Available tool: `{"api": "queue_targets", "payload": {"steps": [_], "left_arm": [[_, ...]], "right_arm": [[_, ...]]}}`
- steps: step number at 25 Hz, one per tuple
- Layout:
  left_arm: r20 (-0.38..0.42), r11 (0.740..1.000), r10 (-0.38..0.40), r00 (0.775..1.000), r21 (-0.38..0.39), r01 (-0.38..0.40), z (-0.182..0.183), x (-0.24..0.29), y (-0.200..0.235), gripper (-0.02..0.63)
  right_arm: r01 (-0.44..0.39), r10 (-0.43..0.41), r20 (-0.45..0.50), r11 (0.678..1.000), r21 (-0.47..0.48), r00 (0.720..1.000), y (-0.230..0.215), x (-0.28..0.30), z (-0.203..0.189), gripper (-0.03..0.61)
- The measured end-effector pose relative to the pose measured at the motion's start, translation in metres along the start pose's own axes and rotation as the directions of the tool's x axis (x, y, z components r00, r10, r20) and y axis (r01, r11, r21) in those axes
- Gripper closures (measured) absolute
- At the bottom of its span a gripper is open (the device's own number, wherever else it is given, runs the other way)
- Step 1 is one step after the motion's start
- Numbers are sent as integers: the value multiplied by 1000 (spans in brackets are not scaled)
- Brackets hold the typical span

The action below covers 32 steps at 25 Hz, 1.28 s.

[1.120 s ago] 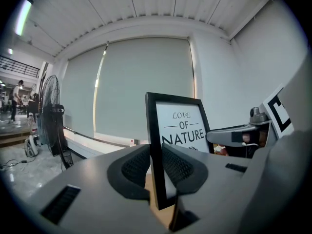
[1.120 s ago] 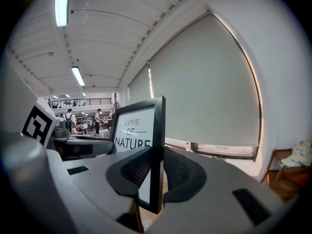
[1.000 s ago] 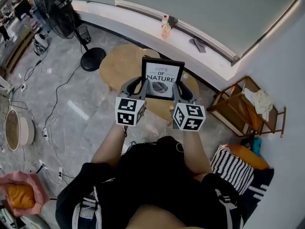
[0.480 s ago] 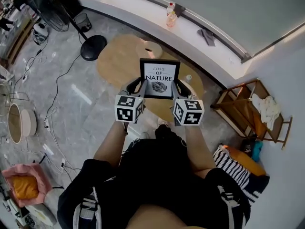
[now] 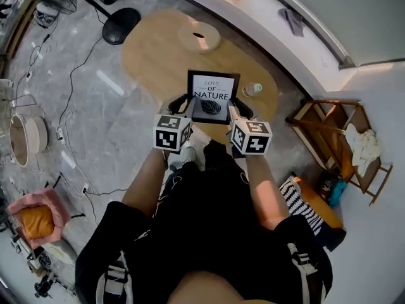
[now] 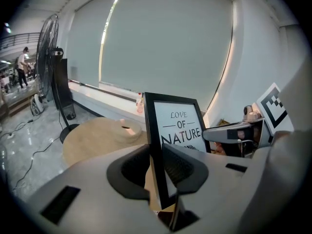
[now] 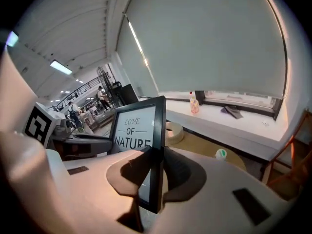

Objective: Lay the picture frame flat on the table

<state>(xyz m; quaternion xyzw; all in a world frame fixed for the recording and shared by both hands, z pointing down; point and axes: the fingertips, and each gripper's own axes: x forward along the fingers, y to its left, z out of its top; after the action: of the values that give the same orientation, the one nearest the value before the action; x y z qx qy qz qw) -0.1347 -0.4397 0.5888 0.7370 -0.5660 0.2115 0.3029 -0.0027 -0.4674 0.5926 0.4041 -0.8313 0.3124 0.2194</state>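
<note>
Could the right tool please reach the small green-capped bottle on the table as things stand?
Probably not yet: the right tool is shut on the picture frame and so is occupied, though the bottle stands unobstructed nearby on the table.

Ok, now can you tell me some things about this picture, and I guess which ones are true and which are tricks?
1. Both the left gripper and the right gripper are shut on the picture frame, one on each side. True.
2. The picture frame is lying flat on the table. False: it stands upright between the jaws, its front facing the person.
3. The picture frame has the words LOVE OF NATURE on it. True.
4. A teddy bear sits on the table. False: a small bottle with a green cap and a round tan thing sit there.
</note>
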Motion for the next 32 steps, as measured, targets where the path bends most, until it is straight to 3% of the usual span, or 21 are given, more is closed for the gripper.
{"api": "queue_targets", "payload": {"steps": [9,19,27,32], "left_arm": [[-184,994,-18,983,-107,-2,-78,97,33,523],[-357,987,-65,932,-161,8,-177,209,53,523],[-440,975,-105,892,-224,5,-245,291,81,525],[-469,975,-115,876,-223,8,-263,325,97,525]], "right_arm": [[-6,29,-213,994,107,977,-55,102,-81,486],[46,11,-378,989,140,926,-126,196,-179,488],[54,16,-461,989,137,887,-168,275,-240,488],[67,29,-480,981,181,877,-183,308,-261,488]]}}
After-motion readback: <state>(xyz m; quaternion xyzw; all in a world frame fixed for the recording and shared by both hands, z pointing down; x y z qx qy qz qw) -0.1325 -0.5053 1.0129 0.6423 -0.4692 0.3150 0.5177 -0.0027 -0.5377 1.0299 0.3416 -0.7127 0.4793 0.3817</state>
